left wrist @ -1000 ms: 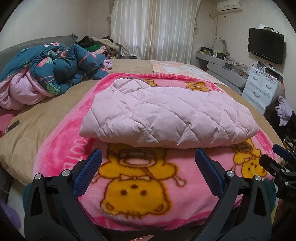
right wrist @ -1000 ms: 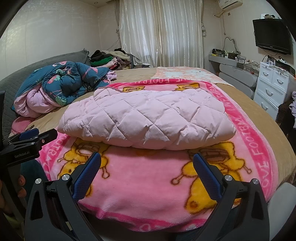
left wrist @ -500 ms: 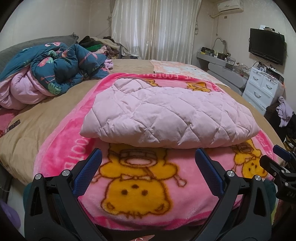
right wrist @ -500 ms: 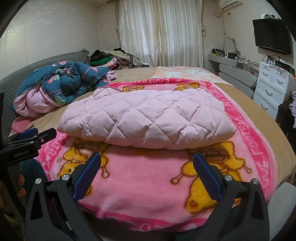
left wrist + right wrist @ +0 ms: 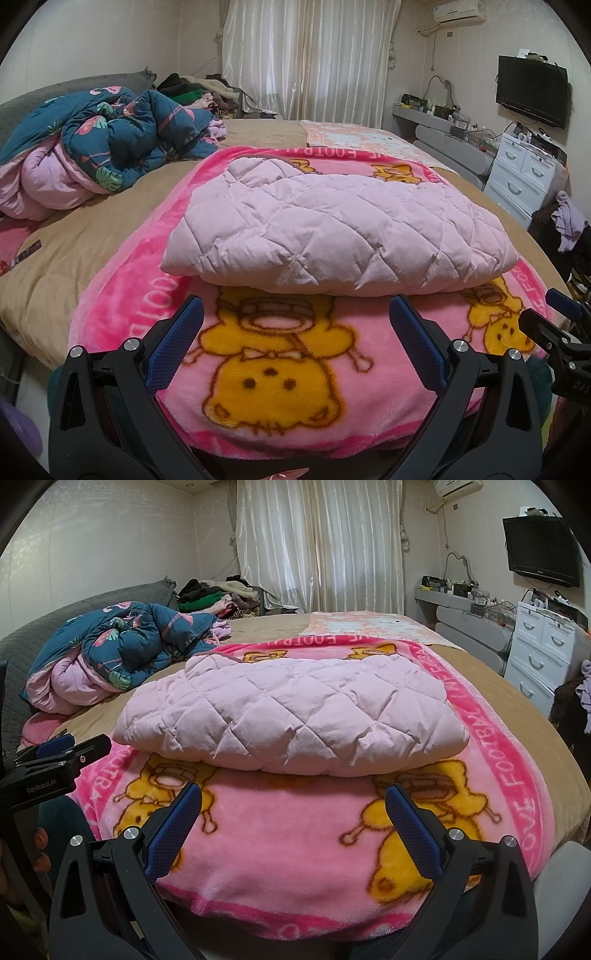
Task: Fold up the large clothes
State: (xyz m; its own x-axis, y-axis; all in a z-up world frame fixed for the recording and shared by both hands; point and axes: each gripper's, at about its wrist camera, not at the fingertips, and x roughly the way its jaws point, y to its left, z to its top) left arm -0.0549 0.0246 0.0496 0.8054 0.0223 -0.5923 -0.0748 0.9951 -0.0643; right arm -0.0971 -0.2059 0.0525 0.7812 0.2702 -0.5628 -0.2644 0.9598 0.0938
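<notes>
- Evidently little had changed over the last second: the left gripper (image 5: 291, 332) and the right gripper (image 5: 291, 812) hung in nearly the same spot off the near edge of the bed (image 5: 74, 236), with only a faint drift of view.
- The fingers (image 5: 173, 343) of the left gripper stood wide apart and held nothing; the fingers (image 5: 413, 830) of the right gripper were just as wide and empty.
- The pink quilted garment (image 5: 332, 236) lay as a folded, puffy bundle on the pink cartoon blanket (image 5: 280, 373), in the middle of the bed's width and a little back from its near edge, apart from both grippers.
- Its near fold was rounded and its edges looked roughly squared, so this item seemed folded, or close to it.
- With nothing gripped and no fresh motion, this looked like a pause after release; the likely next move was another fold across the bundle or a turn to a new item.
- A crumpled blue flamingo-print duvet (image 5: 122, 646) sat toward the far left corner of the bed, and a heap of clothes (image 5: 218, 594) lay beyond the far edge.
</notes>
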